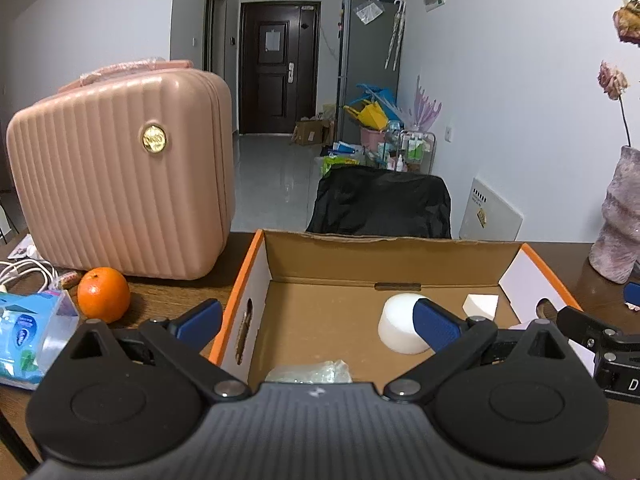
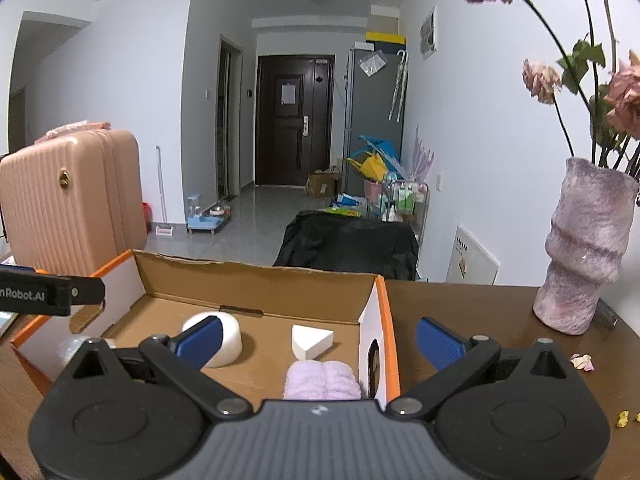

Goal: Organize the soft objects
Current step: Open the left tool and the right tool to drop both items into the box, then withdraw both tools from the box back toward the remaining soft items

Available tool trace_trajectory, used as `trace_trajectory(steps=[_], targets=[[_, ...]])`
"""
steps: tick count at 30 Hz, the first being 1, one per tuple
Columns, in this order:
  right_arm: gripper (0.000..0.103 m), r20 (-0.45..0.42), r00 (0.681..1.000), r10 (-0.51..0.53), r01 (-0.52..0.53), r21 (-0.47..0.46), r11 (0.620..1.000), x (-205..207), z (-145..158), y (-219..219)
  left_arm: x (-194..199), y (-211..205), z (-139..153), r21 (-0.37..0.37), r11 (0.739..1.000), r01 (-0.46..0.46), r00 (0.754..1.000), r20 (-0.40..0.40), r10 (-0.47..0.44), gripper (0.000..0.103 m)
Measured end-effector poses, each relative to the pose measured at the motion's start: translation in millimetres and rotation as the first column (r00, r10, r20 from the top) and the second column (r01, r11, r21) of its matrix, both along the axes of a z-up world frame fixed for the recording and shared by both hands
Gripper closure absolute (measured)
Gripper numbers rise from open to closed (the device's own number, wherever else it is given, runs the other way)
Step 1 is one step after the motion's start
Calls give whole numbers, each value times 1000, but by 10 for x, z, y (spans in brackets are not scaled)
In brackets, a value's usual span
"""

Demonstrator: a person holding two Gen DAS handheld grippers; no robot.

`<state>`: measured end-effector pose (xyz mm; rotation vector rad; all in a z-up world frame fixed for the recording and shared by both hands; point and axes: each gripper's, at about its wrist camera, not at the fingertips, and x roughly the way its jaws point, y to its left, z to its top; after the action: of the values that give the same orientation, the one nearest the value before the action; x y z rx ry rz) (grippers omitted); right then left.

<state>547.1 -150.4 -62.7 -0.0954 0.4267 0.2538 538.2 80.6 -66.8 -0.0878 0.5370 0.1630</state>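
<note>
An open cardboard box [image 1: 248, 280] with orange edges sits on the dark wooden table; it also shows in the right wrist view [image 2: 256, 278]. Inside lie a white round sponge [image 1: 398, 330] [image 2: 230, 338], a white wedge sponge [image 1: 480, 306] [image 2: 312, 340], a crumpled clear plastic piece [image 1: 310, 372] and a lilac folded towel [image 2: 322, 380]. My left gripper [image 1: 318, 326] is open and empty above the box's near left side. My right gripper [image 2: 318, 338] is open and empty above the box's near right corner, straddling its right wall.
A pink ribbed case [image 1: 120, 176] stands left of the box, with an orange [image 1: 104, 294], a tissue pack [image 1: 28, 336] and white cables [image 1: 24, 272] in front. A purple vase [image 2: 584, 248] with dried roses stands right. A black-draped chair [image 1: 380, 202] is behind the table.
</note>
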Motion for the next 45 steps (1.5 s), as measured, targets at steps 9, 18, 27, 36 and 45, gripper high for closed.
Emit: trace_trajectory(steps=[9,18,27,36,45], targets=[[0,37,999,4,-3,-11,1000,-263,91,-26,-208,21,74,-1,1000,0,1000,22,0,0],[0,36,999,-3,3,-9,1000,-511,72,-78,-456,22,63,5,1000,7,999,32,-7,0],[0,22,1000,3,-3,-2,1000,-800,38,-128,-735,48,34,5,1000,0,1000,29,0,0],[0,13,1000,16,-16,-6,1000,-1111,-15,-129,-1058,67,-2,1,1000,-7,1000,20,7,0],[0,14,1000,13,-13,-1,1000,-1427,-54,-166,-1373,46,-30,4,1000,-10,1000,19,10,0]])
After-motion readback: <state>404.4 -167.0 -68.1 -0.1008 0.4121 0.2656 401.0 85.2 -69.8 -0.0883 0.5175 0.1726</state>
